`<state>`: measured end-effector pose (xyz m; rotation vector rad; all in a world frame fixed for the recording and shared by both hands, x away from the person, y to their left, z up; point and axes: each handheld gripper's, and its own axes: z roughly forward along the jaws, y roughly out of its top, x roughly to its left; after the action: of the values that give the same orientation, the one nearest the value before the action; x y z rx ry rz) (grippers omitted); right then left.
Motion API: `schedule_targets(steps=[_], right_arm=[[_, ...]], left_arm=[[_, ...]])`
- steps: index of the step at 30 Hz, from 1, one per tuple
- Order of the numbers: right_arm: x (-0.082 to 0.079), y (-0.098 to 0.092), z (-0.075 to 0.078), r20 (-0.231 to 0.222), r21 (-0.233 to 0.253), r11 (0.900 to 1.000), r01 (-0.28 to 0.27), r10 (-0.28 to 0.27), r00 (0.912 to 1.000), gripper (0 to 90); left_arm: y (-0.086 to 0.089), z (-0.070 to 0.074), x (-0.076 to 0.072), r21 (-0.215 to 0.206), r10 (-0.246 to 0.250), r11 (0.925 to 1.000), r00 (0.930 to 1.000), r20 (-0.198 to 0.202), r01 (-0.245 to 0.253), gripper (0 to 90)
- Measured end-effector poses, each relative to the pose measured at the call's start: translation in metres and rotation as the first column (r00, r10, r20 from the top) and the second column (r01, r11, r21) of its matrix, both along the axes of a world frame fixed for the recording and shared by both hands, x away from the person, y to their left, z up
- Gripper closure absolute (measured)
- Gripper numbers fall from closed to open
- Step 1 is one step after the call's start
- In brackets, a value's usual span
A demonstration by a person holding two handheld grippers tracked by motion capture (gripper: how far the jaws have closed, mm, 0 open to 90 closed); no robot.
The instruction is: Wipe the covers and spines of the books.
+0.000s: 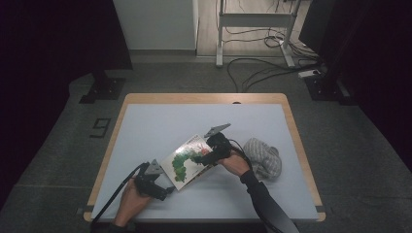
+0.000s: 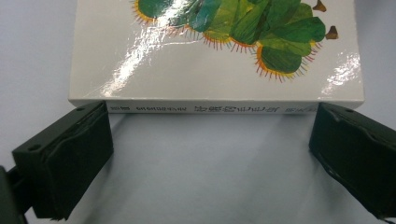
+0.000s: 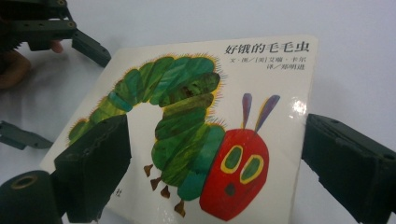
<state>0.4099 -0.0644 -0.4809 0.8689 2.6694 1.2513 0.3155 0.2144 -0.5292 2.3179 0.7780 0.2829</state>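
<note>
One glossy white board book with a green-and-red caterpillar on its cover [image 1: 187, 161] lies flat on the pale grey table top [image 1: 160, 126], near the front edge and slightly right of centre, turned at an angle to the table's sides.

Left gripper [image 1: 163, 190]: sits at the book's near-left corner. In the left gripper view the jaws stand wide, one at each end of the printed spine, holding nothing; the spine [image 2: 212, 108] faces the camera just beyond the tips.

Right gripper [image 1: 206, 156]: over the book's right part. In the right gripper view the jaws stand wide above the cover, spread about as far as the book's width, closed on nothing. Contact with the cover: cannot tell.

Handling, judged: thick spine and square edges suggest stiff board pages, so the book should not flex or sag. Moderate weight for its size. The cover throws strong glare, so it is probably slick; pads may slide on the flat face. Not fragile. Best hold: pinch across the thickness at the spine or an edge once that edge is lifted off the table.

Count: book, one. Grippers, two. Crumpled grey striped cloth [image 1: 263, 158], one, just right of the right hand [image 1: 235, 164]. Table, one.
</note>
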Motion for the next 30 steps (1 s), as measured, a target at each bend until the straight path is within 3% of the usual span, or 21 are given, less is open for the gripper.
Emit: schedule_targets(steps=[3,5,12,19,30], right_arm=[[-0.002,-0.002,0.003,-0.005,0.012,1.0,-0.001,0.001,1.0,10.1],[-0.005,-0.002,0.003,-0.046,0.042,0.999,-0.033,0.035,0.9983,12.4],[-0.011,0.004,0.005,0.002,-0.019,0.998,-0.06,0.06,0.9982,13.7],[-0.007,-0.001,0.005,-0.01,-0.039,0.994,-0.098,0.097,0.9952,15.4],[-0.003,-0.005,0.003,-0.027,-0.068,0.991,-0.116,0.114,0.9931,28.1]], left_arm=[[0.0,0.0,0.0,0.0,0.001,1.0,1.0,-0.001,-0.001,0.0],[0.0,0.0,0.0,0.0,0.0,1.0,1.0,0.0,0.0,0.0],[0.0,0.0,0.0,-0.001,0.001,1.0,1.0,-0.001,-0.001,0.0],[0.0,0.0,0.0,-0.002,0.0,1.0,1.0,-0.002,0.0,0.0],[0.005,0.002,0.002,0.017,0.028,0.9994,0.9996,-0.001,-0.028,0.0]])
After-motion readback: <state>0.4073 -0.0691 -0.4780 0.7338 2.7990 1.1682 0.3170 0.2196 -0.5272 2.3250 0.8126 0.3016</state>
